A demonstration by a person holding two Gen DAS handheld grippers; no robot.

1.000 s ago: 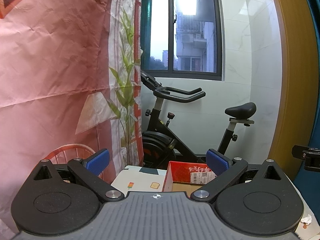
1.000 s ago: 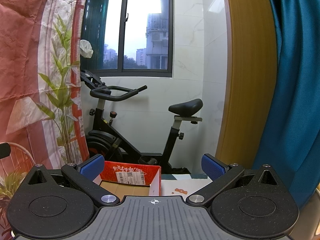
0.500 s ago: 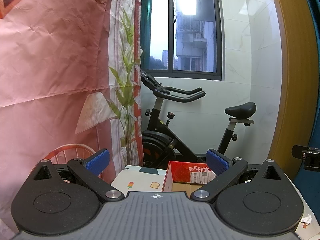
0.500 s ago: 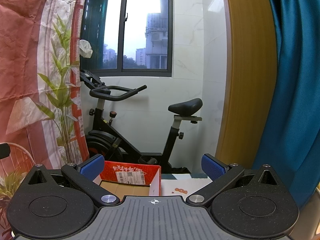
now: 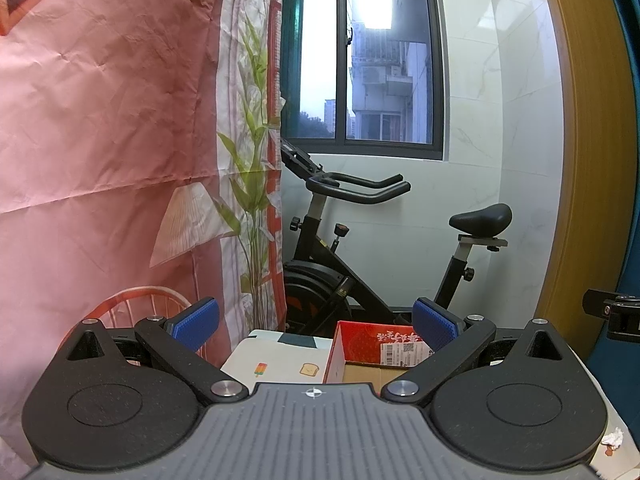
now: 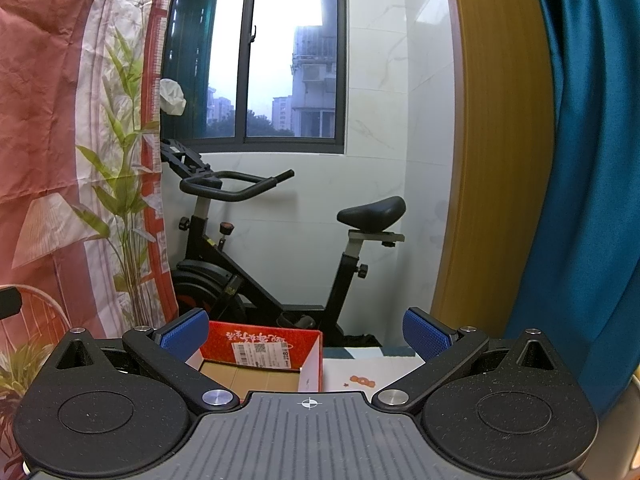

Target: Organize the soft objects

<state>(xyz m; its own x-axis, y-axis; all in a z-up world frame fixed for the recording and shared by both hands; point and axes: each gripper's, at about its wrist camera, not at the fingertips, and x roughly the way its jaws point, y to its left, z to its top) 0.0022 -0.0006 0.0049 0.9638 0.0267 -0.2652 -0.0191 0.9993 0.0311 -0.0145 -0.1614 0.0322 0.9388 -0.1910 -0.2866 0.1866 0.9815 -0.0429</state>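
A red cardboard box (image 5: 372,350) with a shipping label stands open on a table with a printed white cloth (image 5: 280,362); its brown inside looks bare where it shows. The same box (image 6: 260,354) sits low in the right wrist view. My left gripper (image 5: 316,322) is open, held above the table's near side, with nothing between its blue pads (image 5: 194,322). My right gripper (image 6: 306,330) is open too and holds nothing. No soft object shows in either view, apart from a small crumpled white scrap (image 5: 612,438) at the table's right edge.
A black exercise bike (image 5: 360,248) stands behind the table under a window (image 5: 360,56). A pink printed sheet (image 5: 100,140) hangs on the left. A wooden door frame (image 6: 496,140) and a blue curtain (image 6: 588,180) are on the right.
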